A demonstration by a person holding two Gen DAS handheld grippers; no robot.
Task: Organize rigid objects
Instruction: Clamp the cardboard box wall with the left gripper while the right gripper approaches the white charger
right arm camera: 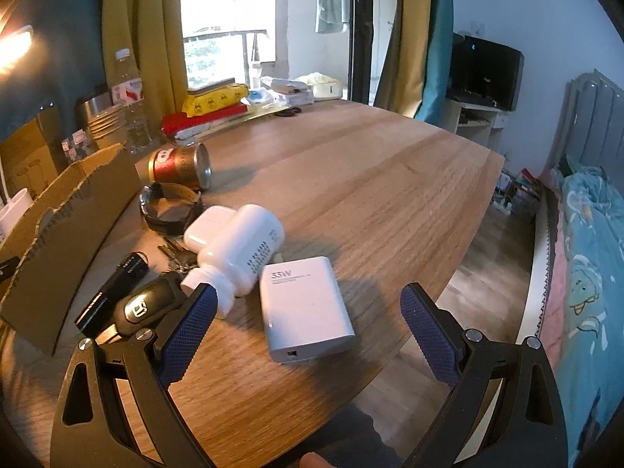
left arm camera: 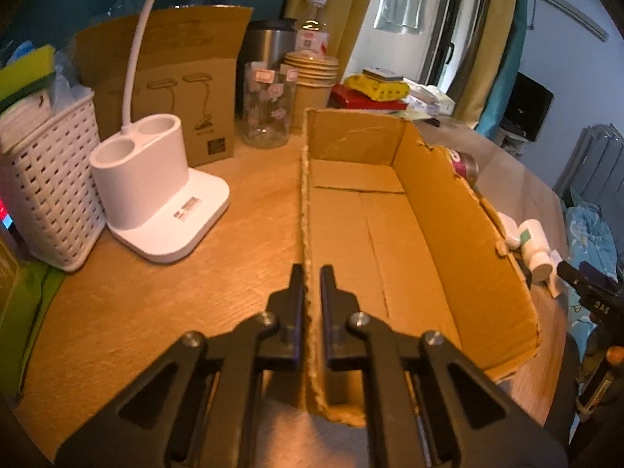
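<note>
White charger (right arm camera: 306, 308) between the right hand-held gripper's (right arm camera: 308, 323) spread fingers.

A big wooden desk (right arm camera: 351, 163) fills the room's middle. Behind its far edge hang yellow curtains (right arm camera: 156, 19) beside a bright window (right arm camera: 226, 11). The wall (right arm camera: 526, 19) is pale, and one dark blue wall (right arm camera: 58, 39) has a glowing lamp (right arm camera: 15, 46). A black screen (right arm camera: 485, 72) sits on a white shelf (right arm camera: 475, 121). A bed with a blue blanket (right arm camera: 592, 253) stands by the wood floor (right arm camera: 495, 257).
</note>
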